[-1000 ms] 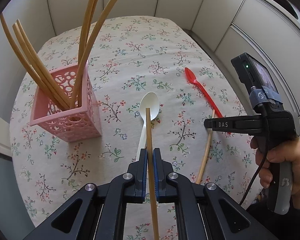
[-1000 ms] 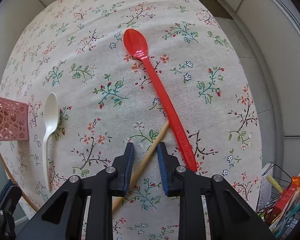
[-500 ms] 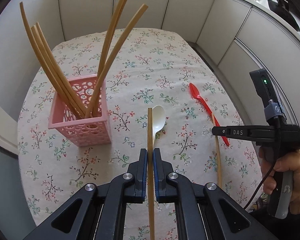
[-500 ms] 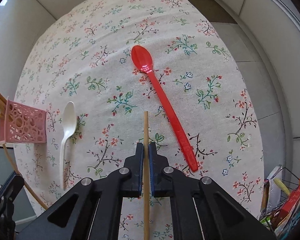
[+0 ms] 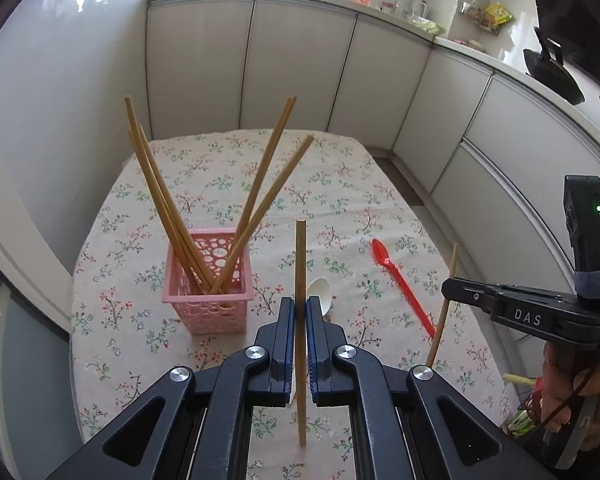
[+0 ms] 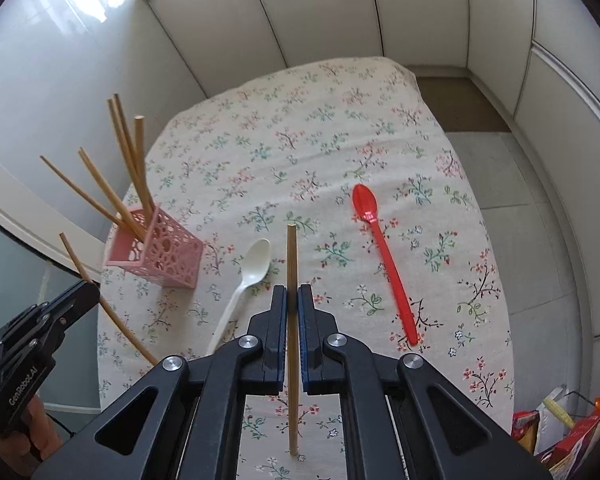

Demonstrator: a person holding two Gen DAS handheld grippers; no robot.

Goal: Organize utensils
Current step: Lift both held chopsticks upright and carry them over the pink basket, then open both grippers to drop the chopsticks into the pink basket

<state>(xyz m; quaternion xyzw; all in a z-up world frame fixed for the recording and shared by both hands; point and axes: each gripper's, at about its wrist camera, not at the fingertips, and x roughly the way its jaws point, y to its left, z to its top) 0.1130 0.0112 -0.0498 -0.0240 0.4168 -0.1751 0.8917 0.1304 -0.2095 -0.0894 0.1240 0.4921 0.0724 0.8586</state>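
Note:
A pink lattice basket [image 5: 208, 304] [image 6: 156, 252] stands on the floral tablecloth with several wooden chopsticks [image 5: 168, 208] leaning out of it. My left gripper [image 5: 300, 308] is shut on one wooden chopstick [image 5: 300, 256], held above the table to the right of the basket. My right gripper [image 6: 293, 296] is shut on another wooden chopstick [image 6: 292, 252], raised over the table's middle; it also shows at the right of the left wrist view as the right gripper [image 5: 448, 286]. A white spoon [image 6: 246, 280] [image 5: 320, 290] and a red spoon [image 6: 380, 248] [image 5: 400, 280] lie on the cloth.
The table [image 6: 300, 140] sits in a corner of white cabinet doors [image 5: 300, 60]. A basket of snack packets [image 6: 564, 428] stands off the table's right edge. A person's hand [image 5: 568, 392] holds the right gripper's handle.
The right gripper closed on the chopstick that lay by the red spoon and lifted it. Both grippers rose and tipped up, so the table looks smaller and the cabinets come into view.

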